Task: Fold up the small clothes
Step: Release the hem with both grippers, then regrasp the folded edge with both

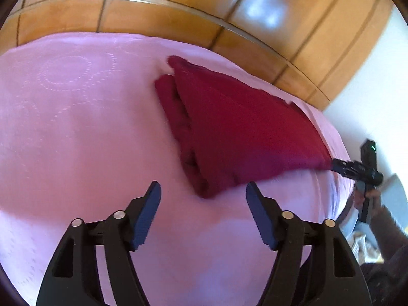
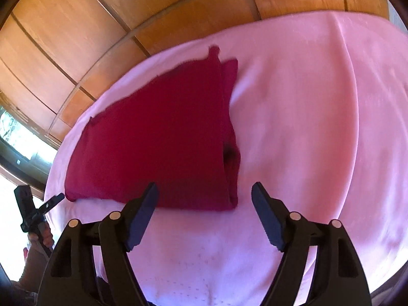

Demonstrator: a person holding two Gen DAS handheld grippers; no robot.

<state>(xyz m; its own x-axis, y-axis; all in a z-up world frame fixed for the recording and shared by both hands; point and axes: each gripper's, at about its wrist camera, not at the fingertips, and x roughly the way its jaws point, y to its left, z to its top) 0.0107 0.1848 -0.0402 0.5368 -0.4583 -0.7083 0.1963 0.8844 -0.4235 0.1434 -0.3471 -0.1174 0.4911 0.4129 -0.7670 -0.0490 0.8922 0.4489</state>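
A dark red garment (image 1: 237, 130) lies folded on the pink cloth (image 1: 76, 127) that covers the table. In the left wrist view my left gripper (image 1: 204, 196) is open and empty, just short of the garment's near corner. The right gripper (image 1: 341, 167) shows at the far right, its tips at the garment's right corner. In the right wrist view the garment (image 2: 158, 137) lies just ahead, and my right gripper (image 2: 204, 199) is open with its left finger (image 2: 145, 204) over the garment's near edge. The left gripper (image 2: 54, 200) shows at the far left, beside the garment's corner.
The pink cloth (image 2: 306, 127) spreads wide to the right of the garment. Brown floor tiles (image 1: 178, 12) lie beyond the table's far edge. A white wall (image 1: 369, 89) is at the right. A window frame (image 2: 20, 148) shows at the left.
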